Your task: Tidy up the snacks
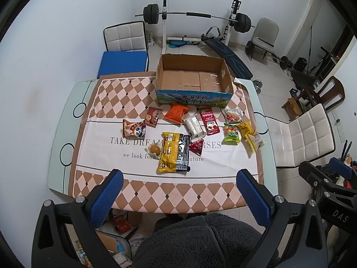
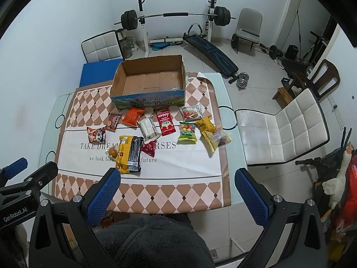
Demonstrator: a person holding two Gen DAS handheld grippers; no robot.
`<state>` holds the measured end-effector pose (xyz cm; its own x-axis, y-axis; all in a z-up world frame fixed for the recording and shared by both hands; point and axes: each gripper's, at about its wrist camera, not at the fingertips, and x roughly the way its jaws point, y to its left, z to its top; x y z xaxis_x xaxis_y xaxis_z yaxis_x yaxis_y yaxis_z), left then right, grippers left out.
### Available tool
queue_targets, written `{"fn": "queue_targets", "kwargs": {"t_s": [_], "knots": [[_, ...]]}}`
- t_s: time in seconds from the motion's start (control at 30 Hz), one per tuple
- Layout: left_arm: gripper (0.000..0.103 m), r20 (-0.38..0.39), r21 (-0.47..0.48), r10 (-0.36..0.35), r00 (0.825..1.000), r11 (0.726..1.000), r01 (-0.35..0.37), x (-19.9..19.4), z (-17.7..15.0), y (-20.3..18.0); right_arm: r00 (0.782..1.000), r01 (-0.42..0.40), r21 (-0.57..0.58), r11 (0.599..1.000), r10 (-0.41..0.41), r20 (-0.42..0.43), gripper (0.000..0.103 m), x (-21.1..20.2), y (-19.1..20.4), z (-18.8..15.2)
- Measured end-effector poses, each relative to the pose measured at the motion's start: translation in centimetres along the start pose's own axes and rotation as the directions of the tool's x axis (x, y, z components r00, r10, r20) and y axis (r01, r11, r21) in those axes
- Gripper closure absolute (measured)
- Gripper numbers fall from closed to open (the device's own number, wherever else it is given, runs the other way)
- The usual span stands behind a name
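Gym gear lines the far wall behind a checkered brown tablecloth [image 1: 142, 192]. Scattered snack packets [image 1: 176, 154] lie before an open brown cardboard box [image 1: 194, 93]. Left gripper [image 1: 179, 197] and right gripper [image 2: 178, 197] hover above the near edge, jaws spread wide, holding nothing.

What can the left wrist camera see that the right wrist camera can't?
Only the left wrist view shows the left hand-held gripper from behind its own open blue fingers. Only the right wrist view shows the white stuffed goose and red bag. Both show the empty cardboard box, the scattered snacks, the yellow-and-black packet and the barbell rack.
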<state>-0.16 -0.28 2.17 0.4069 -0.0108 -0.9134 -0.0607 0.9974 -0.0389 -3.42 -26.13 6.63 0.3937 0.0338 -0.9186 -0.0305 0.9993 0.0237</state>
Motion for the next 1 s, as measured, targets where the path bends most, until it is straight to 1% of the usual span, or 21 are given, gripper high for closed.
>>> {"fn": "queue_targets", "kwargs": {"t_s": [0.1,0.37,0.43,0.5,0.77,0.8,0.83,0.9,0.97,1.0], "knots": [[0.000,-0.001,-0.001,0.000,1.000,1.000,0.000,0.0,-0.1,0.1,1.000,-0.001,0.000,1.000,0.001,0.002,0.000,-0.5,0.4,0.2],[0.000,0.001,-0.003,-0.003,1.000,1.000,0.003,-0.1,0.0,0.0,1.000,0.000,0.002,1.000,0.000,0.004,0.000,0.1,0.1,0.0],[0.000,0.001,-0.003,-0.003,1.000,1.000,0.003,-0.1,0.0,-0.1,1.000,0.001,0.003,1.000,-0.001,0.005,0.000,-0.9,-0.2,0.6],[0.000,0.001,-0.003,-0.003,1.000,1.000,0.003,-0.2,0.1,-0.2,1.000,-0.001,0.003,1.000,0.001,0.005,0.000,-0.8,-0.1,0.9],[0.000,0.002,-0.004,-0.005,1.000,1.000,0.005,-0.2,-0.1,-0.1,1.000,0.000,0.003,1.000,0.000,0.006,0.000,-0.5,0.0,0.5],[0.000,0.003,-0.002,-0.005,1.000,1.000,0.005,-0.1,-0.1,0.0,1.000,-0.001,0.004,1.000,0.001,0.002,0.000,-0.7,0.1,0.8],[0.000,0.003,-0.002,-0.004,1.000,1.000,0.004,-0.1,-0.1,0.0,1.000,-0.004,0.002,1.000,0.004,0.000,0.000,-1.0,0.6,1.8],[0.000,0.004,-0.005,-0.004,1.000,1.000,0.004,-0.1,-0.2,0.1,1.000,-0.007,0.004,1.000,0.007,-0.004,0.000,-0.7,0.5,2.1],[0.000,0.013,-0.014,-0.002,1.000,1.000,0.002,0.0,0.4,0.0,1.000,-0.014,0.012,1.000,0.014,-0.014,0.000,0.1,0.5,2.3],[0.000,0.017,-0.022,0.011,1.000,1.000,-0.010,0.4,0.7,0.0,1.000,-0.023,0.019,1.000,0.024,-0.020,0.000,0.6,0.4,2.7]]}}
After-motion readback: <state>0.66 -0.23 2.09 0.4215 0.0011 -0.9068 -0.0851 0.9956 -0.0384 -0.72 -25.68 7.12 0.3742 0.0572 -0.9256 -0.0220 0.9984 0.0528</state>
